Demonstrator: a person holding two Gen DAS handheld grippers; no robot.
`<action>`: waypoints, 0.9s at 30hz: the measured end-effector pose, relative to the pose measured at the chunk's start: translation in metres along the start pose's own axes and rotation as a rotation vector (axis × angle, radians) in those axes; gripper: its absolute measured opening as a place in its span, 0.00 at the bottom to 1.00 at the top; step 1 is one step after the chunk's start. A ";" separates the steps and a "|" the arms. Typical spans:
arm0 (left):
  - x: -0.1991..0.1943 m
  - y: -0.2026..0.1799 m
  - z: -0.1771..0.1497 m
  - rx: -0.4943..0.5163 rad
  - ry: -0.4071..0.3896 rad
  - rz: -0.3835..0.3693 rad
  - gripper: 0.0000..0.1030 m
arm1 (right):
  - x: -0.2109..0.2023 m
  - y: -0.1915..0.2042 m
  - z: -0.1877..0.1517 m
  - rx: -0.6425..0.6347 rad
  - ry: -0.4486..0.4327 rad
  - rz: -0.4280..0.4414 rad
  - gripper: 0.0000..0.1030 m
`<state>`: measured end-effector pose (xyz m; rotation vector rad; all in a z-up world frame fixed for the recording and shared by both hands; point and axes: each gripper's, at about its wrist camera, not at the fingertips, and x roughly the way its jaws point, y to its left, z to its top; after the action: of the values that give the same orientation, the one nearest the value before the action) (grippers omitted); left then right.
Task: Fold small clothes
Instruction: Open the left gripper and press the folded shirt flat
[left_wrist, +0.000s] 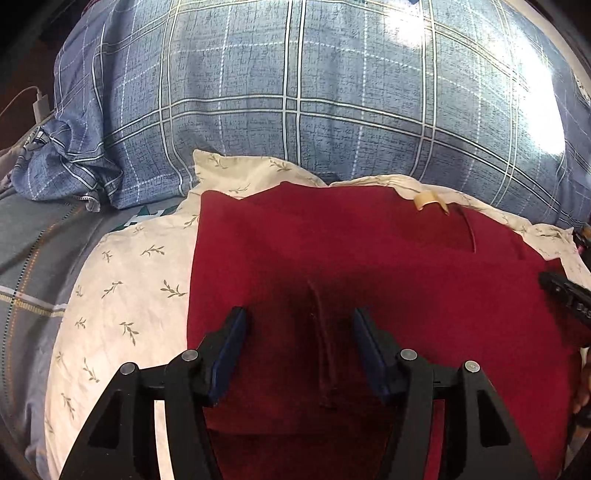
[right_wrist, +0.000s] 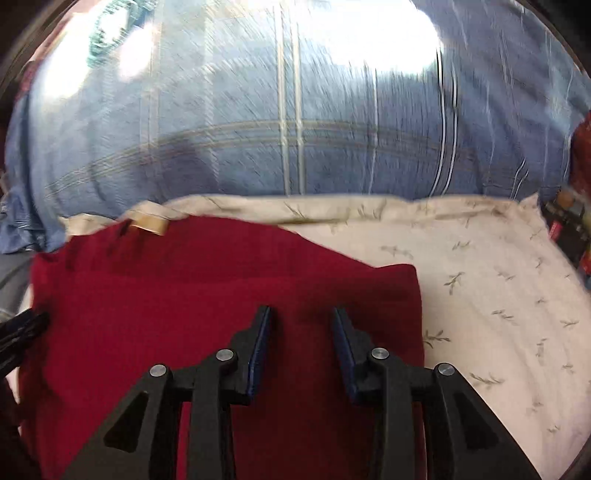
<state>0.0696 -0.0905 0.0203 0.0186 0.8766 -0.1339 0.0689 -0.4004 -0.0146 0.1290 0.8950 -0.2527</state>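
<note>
Left wrist view: the left gripper (left_wrist: 297, 321), black with blue-padded fingers (left_wrist: 231, 350), is hovering with its jaws spread apart and gripping nothing, over the dark red knitted garment (left_wrist: 369, 277) that is lying flat across the centre and lower right of the frame. A narrow raised crease in the garment is running between the two fingers. A small beige label (left_wrist: 428, 202) is sitting at the garment's far edge, upper right of centre. The garment is resting on a cream pillow printed with small green sprigs (left_wrist: 129, 280), which is showing at lower left. A blue plaid pillow with white lines (left_wrist: 295, 92) is filling the upper frame. A white charger cable (left_wrist: 35, 107) is lying at the far left. The right gripper (left_wrist: 565, 299) is entering at the right edge.

Right wrist view (blurred): the right gripper (right_wrist: 302, 325) is likewise standing released over the garment (right_wrist: 184, 295), which is occupying the lower left; the cream pillow (right_wrist: 498, 314) is lying at right
</note>
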 end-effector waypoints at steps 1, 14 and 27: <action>0.002 0.000 0.000 0.002 -0.002 0.002 0.57 | 0.002 -0.003 0.001 0.018 -0.004 0.012 0.34; 0.003 0.000 -0.001 0.012 -0.016 0.017 0.59 | -0.065 -0.002 -0.027 -0.035 -0.005 0.036 0.46; -0.019 -0.003 -0.010 0.040 -0.010 0.039 0.60 | -0.084 0.002 -0.053 -0.053 -0.004 0.031 0.52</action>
<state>0.0499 -0.0907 0.0282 0.0725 0.8626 -0.1152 -0.0212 -0.3734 0.0180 0.0928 0.8947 -0.1997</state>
